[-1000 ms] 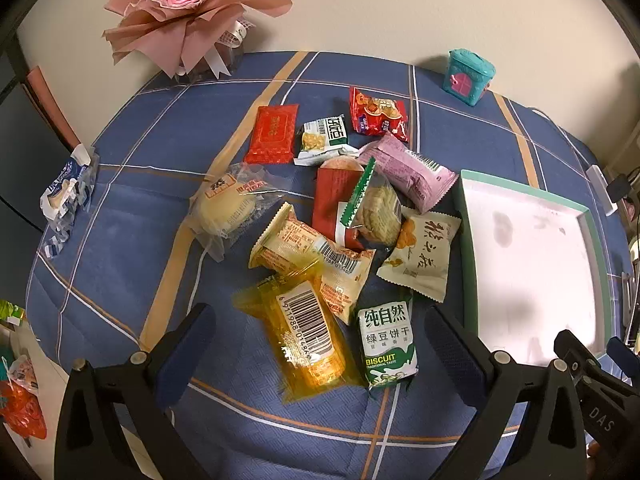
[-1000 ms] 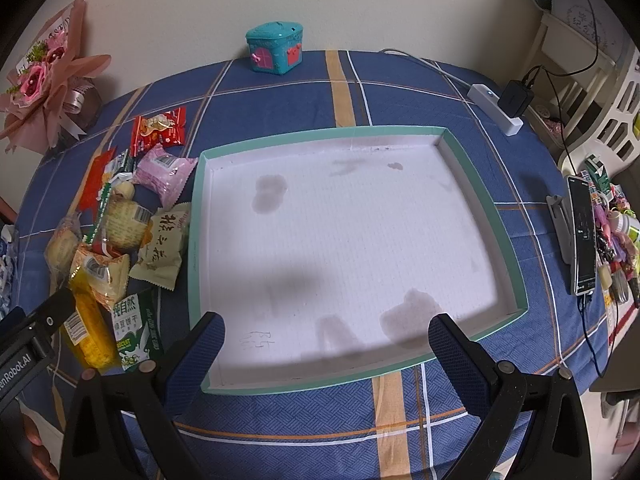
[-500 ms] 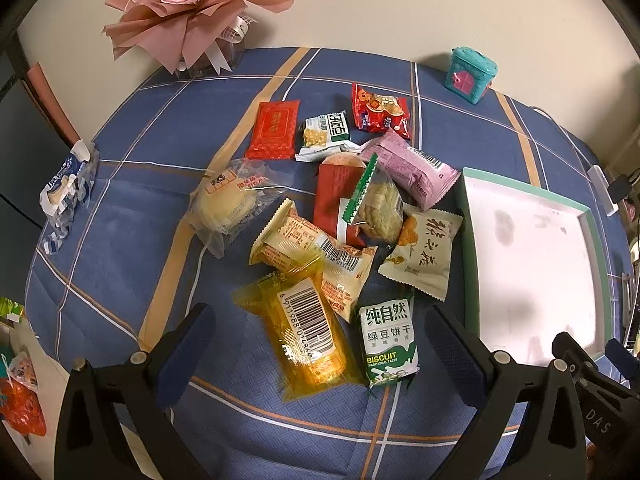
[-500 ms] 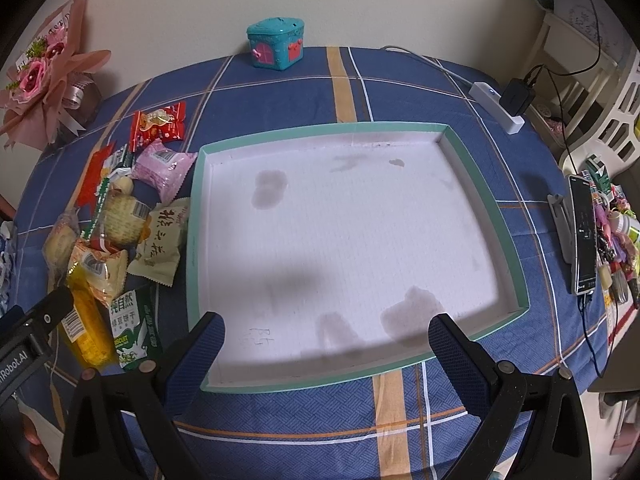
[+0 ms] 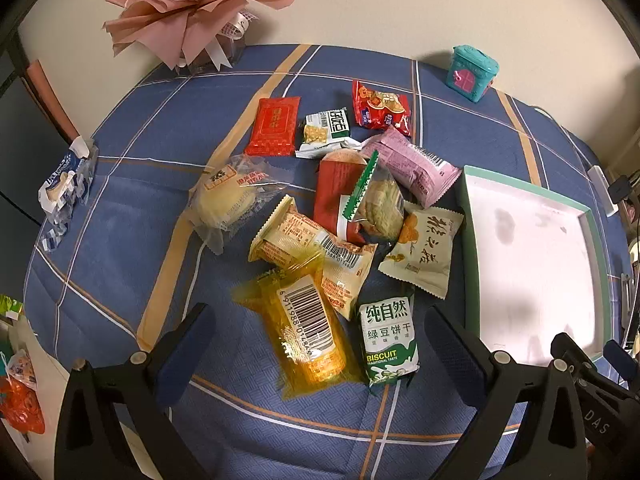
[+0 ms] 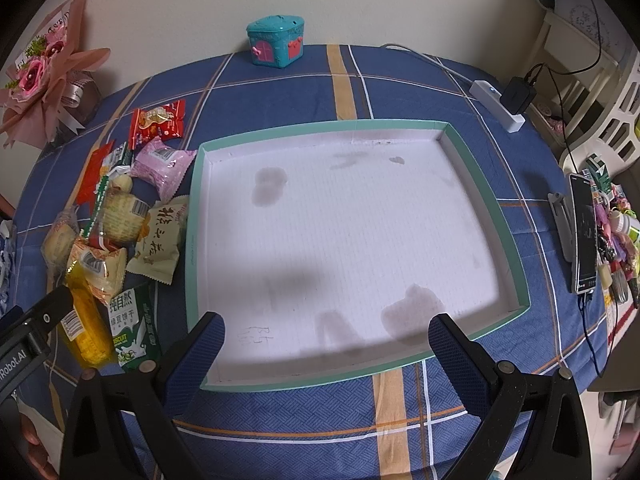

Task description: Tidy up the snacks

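Note:
Several snack packets lie in a loose pile on the blue checked tablecloth. Nearest my left gripper (image 5: 320, 344) are a yellow packet with a barcode (image 5: 306, 328) and a green biscuit packet (image 5: 387, 338). Behind them lie a cream packet (image 5: 422, 252), a pink packet (image 5: 412, 166) and a red packet (image 5: 380, 109). My left gripper is open and empty, held above the yellow packet. A white tray with a teal rim (image 6: 192, 240) lies right of the pile and holds no snacks. My right gripper (image 6: 326, 344) is open and empty over the tray's near edge.
A pink flower bouquet (image 5: 188, 4) stands at the back left. A teal toy house (image 6: 276, 40) sits at the back edge. A power strip with a charger (image 6: 498, 104) and a phone on a stand (image 6: 584, 232) lie to the right. A blue-white wrapper (image 5: 64, 188) lies far left.
Both views have shifted slightly forward and lower toward the table. No snack has moved and both grippers stay open.

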